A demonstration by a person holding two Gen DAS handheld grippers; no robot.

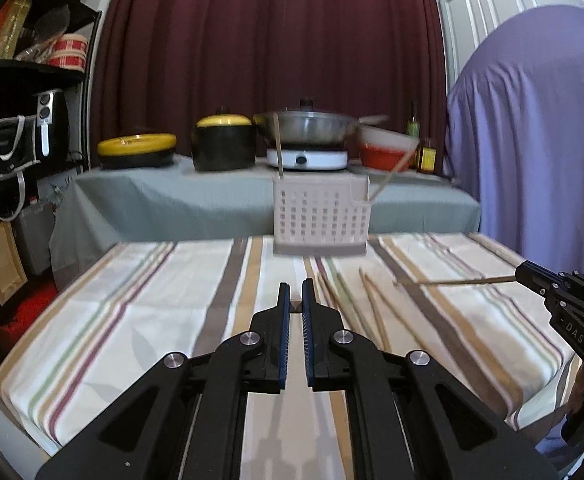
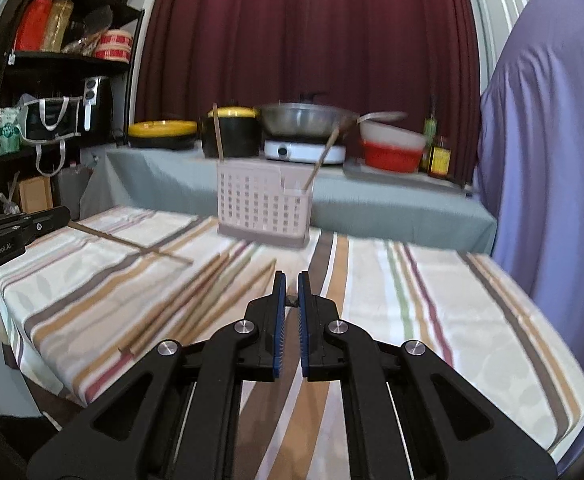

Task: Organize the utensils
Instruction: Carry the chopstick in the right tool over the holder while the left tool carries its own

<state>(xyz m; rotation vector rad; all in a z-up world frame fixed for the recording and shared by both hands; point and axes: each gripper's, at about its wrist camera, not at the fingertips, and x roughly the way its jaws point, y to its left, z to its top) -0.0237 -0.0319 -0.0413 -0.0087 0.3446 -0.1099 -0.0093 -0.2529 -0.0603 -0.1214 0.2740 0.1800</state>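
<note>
A beige slotted utensil caddy (image 1: 320, 216) (image 2: 263, 210) stands at the far side of the striped tablecloth; two wooden chopsticks stick up from it. Several loose chopsticks (image 1: 372, 312) (image 2: 195, 300) lie on the cloth. My left gripper (image 1: 296, 292) is shut on the end of a chopstick, seen end-on between the pads; in the right wrist view (image 2: 67, 216) the chopstick (image 2: 127, 242) extends from it. My right gripper (image 2: 291, 284) is shut on another chopstick end; in the left wrist view (image 1: 522, 276) that chopstick (image 1: 464, 281) sticks out leftward over the cloth.
The table (image 1: 131, 320) has a striped cloth. Behind it, a grey-covered counter (image 1: 171, 196) bears yellow-lidded black pots, a wok on a burner, a red bowl and bottles. A black shelf (image 1: 31, 120) stands left. A purple-draped object (image 1: 532, 140) stands right.
</note>
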